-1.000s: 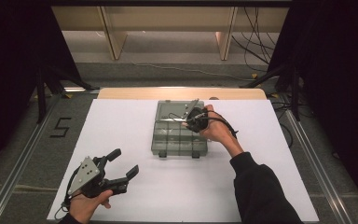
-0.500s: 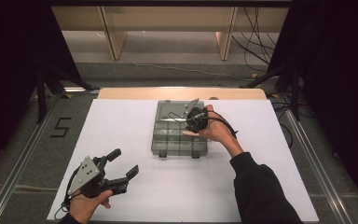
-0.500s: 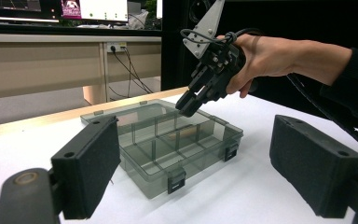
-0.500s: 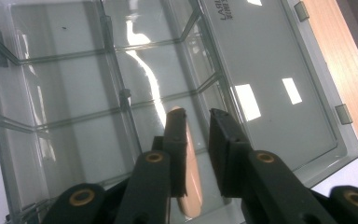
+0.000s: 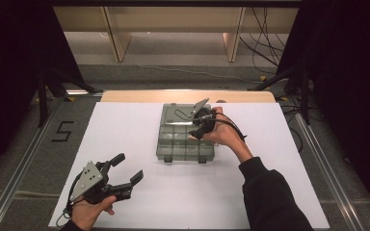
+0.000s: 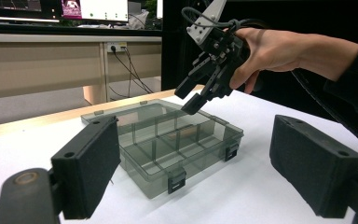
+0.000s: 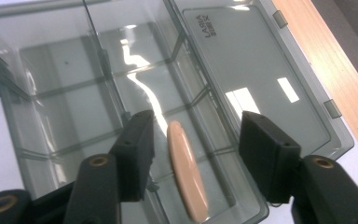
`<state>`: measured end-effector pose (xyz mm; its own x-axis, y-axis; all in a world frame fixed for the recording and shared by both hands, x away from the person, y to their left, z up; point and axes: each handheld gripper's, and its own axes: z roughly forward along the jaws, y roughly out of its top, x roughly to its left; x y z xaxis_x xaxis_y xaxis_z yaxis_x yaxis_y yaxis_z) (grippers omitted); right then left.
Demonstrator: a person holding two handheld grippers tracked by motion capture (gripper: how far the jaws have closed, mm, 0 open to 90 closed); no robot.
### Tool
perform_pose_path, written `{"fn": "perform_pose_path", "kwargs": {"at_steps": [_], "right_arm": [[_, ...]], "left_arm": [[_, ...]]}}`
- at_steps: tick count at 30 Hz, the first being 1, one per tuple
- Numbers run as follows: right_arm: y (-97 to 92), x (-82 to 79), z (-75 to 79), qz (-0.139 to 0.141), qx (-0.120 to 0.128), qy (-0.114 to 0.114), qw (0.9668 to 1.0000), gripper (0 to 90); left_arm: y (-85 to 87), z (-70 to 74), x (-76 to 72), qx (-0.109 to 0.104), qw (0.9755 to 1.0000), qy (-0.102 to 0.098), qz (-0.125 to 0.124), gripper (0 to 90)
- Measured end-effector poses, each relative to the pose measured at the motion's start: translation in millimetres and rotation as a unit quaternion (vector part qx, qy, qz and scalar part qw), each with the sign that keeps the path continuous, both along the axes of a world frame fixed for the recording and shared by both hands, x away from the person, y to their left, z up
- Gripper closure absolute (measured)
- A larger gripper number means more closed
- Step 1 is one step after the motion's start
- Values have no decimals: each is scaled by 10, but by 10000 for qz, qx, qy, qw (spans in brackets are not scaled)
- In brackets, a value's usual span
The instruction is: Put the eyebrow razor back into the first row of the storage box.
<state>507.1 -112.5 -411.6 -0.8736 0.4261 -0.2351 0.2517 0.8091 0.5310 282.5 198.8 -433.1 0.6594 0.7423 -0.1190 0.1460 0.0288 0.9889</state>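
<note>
Right gripper (image 7: 193, 135) is held over the open box (image 5: 187, 140) mid-frame, jaws just opened so the pink oval piece (image 7: 186, 175) drops into a compartment. Left gripper (image 5: 125, 174) is parked released, lower left.

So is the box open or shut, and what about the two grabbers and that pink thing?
Plastic box: open, lid laid flat behind it, latches undone.
Pink oval piece: lying in a compartment of the box, touched by neither pad.
Right gripper: open, jaws just opened, over the pink piece.
Left gripper: open, holding nothing, over the white table.
</note>
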Motion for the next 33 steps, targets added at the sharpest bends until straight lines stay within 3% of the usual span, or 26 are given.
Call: {"fn": "perform_pose_path", "kwargs": {"at_steps": [9, 20, 33], "right_arm": [[12, -75, 89, -171, 276, -14, 9995, 383], [36, -314, 293, -206, 890, -77, 9958, 364], [8, -497, 303, -133, 1276, -73, 9917, 346]], "left_arm": [[1, 0, 0, 1, 10000, 2, 6, 160], [0, -2, -1, 21, 10000, 3, 1, 160], [-6, -2, -2, 34, 10000, 28, -27, 160]]}}
